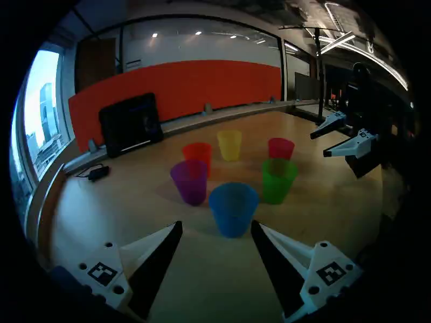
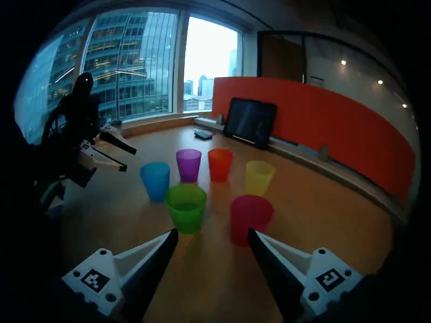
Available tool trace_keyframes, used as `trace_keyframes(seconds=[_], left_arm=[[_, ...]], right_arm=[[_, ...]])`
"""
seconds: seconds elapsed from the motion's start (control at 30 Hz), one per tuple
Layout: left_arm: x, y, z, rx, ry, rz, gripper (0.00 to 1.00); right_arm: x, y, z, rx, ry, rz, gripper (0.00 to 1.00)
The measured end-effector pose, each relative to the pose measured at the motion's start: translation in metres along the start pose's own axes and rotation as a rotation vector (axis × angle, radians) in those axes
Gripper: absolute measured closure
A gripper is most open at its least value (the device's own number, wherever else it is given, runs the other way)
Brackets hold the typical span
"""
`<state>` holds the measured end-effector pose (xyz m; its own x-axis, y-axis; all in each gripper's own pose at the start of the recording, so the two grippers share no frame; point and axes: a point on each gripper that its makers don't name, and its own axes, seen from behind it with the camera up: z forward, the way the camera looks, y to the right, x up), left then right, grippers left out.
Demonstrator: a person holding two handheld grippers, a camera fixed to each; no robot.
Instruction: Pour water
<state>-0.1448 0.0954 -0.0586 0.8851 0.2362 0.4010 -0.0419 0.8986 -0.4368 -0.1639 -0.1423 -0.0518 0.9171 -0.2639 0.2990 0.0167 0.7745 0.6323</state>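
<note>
The pale wooden desk [image 1: 334, 215] carries everything. Our left gripper [image 1: 215, 225] faces the blue tapered plastic cup [image 1: 233, 207], and our right gripper [image 2: 211, 231] faces the green tapered plastic cup [image 2: 186, 206]. Both sets of fingers gape wide and empty. We judge these cups light, thin-walled, slippery and crushable, so we would grip mid-wall, gently. We cannot tell which holds water.

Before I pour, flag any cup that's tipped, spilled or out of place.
Nothing stands out. The blue cup, purple cup, orange cup, yellow cup, pink cup and green cup all stand upright on the wooden table, no puddle visible. The left tongs and right tongs are open.
</note>
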Motion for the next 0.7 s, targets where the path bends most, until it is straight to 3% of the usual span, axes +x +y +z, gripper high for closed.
trace_keyframes(seconds=[0.4, 0.5, 0.7], left_arm=[[0.038, -0.061, -0.026, 0.238, 0.196, -0.018, 0.06], [0.047, -0.072, -0.036, 0.287, 0.248, -0.029, 0.06], [0.061, -0.084, -0.052, 0.353, 0.342, -0.045, 0.06]], right_arm=[[0.038, 0.042, -0.025, -0.182, 0.161, 0.078, 0.00], [0.043, 0.054, -0.030, -0.242, 0.199, 0.094, 0.00], [0.049, 0.079, -0.039, -0.374, 0.259, 0.119, 0.00]])
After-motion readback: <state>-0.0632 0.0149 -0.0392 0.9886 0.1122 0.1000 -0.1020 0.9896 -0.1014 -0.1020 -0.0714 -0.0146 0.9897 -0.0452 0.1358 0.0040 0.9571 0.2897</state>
